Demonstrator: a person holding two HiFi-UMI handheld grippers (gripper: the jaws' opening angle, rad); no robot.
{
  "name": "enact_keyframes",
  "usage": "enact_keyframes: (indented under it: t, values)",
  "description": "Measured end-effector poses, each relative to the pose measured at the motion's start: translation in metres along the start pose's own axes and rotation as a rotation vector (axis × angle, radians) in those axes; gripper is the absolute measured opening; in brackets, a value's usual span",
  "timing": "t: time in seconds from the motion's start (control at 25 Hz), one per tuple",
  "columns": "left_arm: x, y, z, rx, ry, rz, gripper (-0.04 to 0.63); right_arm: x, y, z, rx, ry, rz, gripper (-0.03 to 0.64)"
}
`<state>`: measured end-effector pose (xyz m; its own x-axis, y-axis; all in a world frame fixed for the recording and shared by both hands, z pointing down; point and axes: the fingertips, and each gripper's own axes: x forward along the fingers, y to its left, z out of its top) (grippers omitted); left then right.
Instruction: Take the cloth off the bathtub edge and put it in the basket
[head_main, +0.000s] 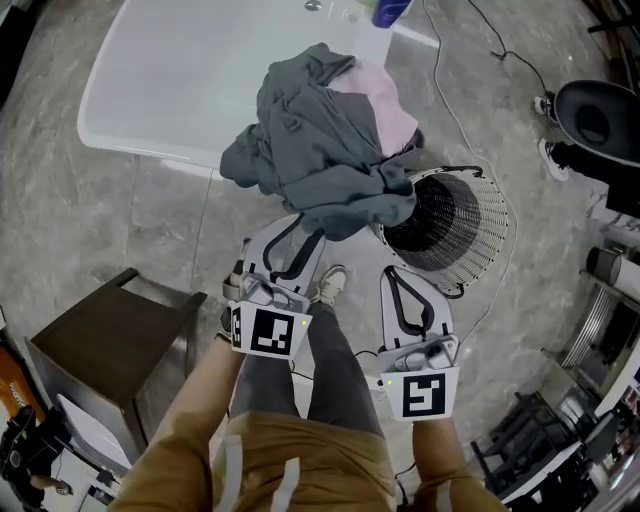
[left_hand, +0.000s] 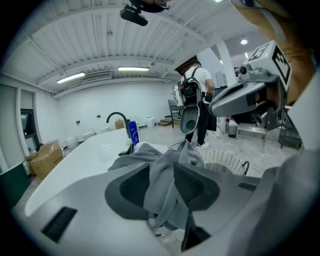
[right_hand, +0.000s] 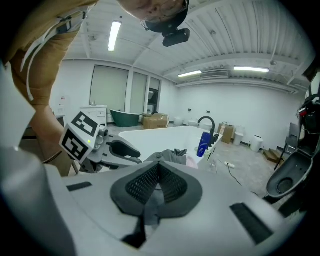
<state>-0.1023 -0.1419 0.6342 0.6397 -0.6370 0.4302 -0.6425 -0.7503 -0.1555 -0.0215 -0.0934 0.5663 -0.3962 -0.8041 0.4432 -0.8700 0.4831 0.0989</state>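
The crumpled grey cloth (head_main: 320, 140) hangs bunched between the white bathtub edge (head_main: 150, 152) and the upright wire basket (head_main: 490, 230).

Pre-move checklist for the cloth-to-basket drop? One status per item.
1. Gray cloth clear of the bathtub edge: cannot tell. In the head view it overlaps the tub corner.
2. Cloth over the basket mouth: not ok. Only its lower right edge overlaps the rim.
3. Left tongs holding the cloth: cannot tell. The jaws stand apart with a fold in the gap.
4. Right tongs free: ok. The jaws meet at the tips, away from the cloth.
5. Pink cloth separate from the gray: not ok. It is tucked against it.
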Motion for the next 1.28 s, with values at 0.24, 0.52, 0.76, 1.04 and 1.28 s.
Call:
enact_keyframes:
  t: [0.24,0.52,0.76,1.04,1.28]
  values:
    - [0.037,-0.002,-0.023,-0.054,0.043,-0.032,0.319,0.012,-0.014,-0.014,0.028,-0.005,0.009,0.006]
    - [0.084,-0.01,-0.065,-0.077,0.141,-0.068,0.573,0.026,-0.03,-0.037,0.05,0.017,0.009,0.006]
    - [0.112,-0.01,-0.095,0.006,0.263,-0.027,0.588,0.023,-0.039,-0.055,0.054,0.048,0.007,0.006]
    - [0.111,0.005,-0.09,-0.015,0.233,0.064,0.389,0.021,-0.049,-0.059,0.067,0.031,0.002,0.006]
    - [0.093,0.007,-0.075,-0.074,0.183,0.08,0.078,0.017,-0.052,-0.06,0.074,0.03,0.004,0.006]
